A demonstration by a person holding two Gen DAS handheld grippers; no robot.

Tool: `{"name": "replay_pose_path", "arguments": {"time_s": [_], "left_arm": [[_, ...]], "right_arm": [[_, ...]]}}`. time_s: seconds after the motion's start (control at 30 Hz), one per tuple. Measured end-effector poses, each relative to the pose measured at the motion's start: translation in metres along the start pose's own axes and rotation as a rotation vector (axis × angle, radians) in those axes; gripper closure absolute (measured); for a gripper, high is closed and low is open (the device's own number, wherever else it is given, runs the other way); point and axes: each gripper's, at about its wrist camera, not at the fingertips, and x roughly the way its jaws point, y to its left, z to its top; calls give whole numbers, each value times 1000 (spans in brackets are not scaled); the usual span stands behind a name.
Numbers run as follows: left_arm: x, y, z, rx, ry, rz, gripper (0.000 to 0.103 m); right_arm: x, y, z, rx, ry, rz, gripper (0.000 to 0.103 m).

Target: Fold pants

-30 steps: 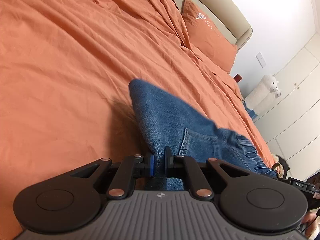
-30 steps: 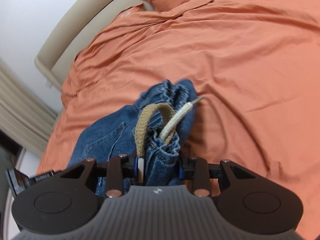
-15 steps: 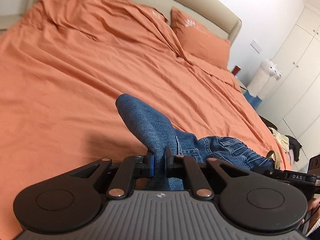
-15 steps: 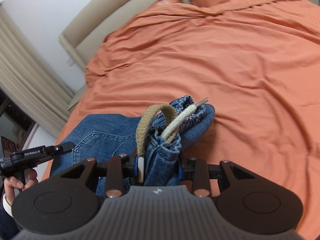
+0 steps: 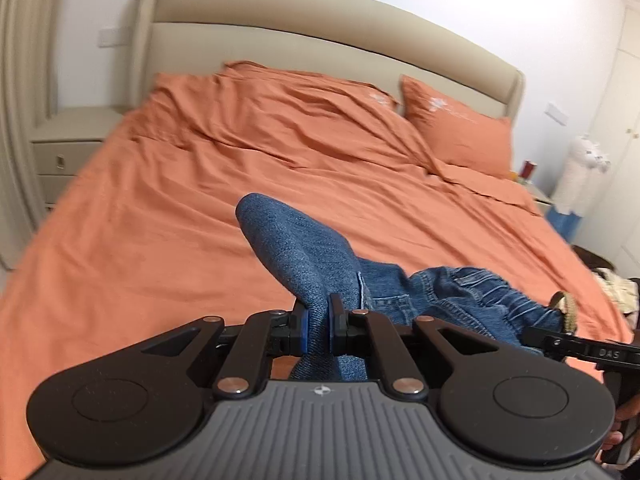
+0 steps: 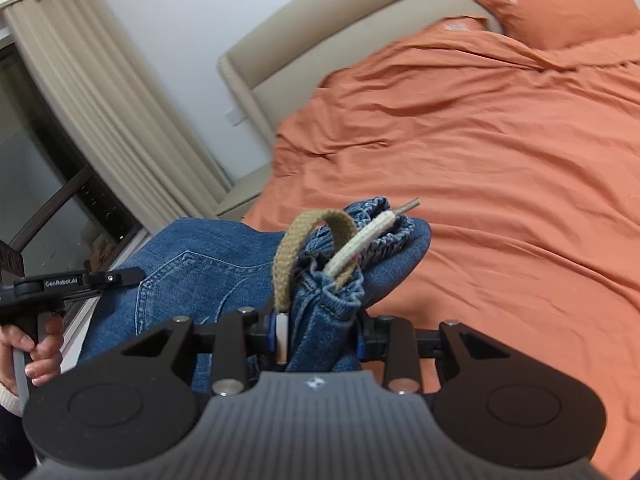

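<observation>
The blue denim pants (image 5: 304,256) hang between both grippers above the orange bed (image 5: 160,220). My left gripper (image 5: 318,326) is shut on a fold of plain denim at the side of the pants. My right gripper (image 6: 318,334) is shut on the bunched elastic waistband (image 6: 324,304), with the tan and white drawstring (image 6: 304,236) looping up out of it. The back pocket (image 6: 188,280) shows in the right wrist view. The right gripper's body shows at the left wrist view's right edge (image 5: 580,350), and the left gripper's body at the right wrist view's left edge (image 6: 60,284).
A beige headboard (image 5: 320,44) and an orange pillow (image 5: 456,136) lie at the far end of the bed. A nightstand (image 5: 68,140) stands at its left, a white plush toy (image 5: 580,172) at its right. Curtains and a window (image 6: 72,120) are at the left.
Both grippers have risen and tilted up with the pants still held, so the headboard, wall and window now show. The denim hangs higher off the bed.
</observation>
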Motion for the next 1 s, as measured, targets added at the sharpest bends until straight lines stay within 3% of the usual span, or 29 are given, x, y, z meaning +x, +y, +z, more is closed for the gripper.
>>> {"name": "replay_pose_path", "arguments": {"time_s": [0.13,0.3,0.7,1.0], "left_arm": [[8,27,-9,-33,-1,30,94],[43,65,-29,-110,29,30,94],[117,89,-55,-100,69,-16,94],[160,125,-89,-130,146,37,94]], "right_arm": [[27,23,-3,-43,1,10,74],[60,24,-11,-75,38,-13,74],[107,-21,-41,-59,34,-84,74],[132,-40,-86,-81,71,-130,74]]}}
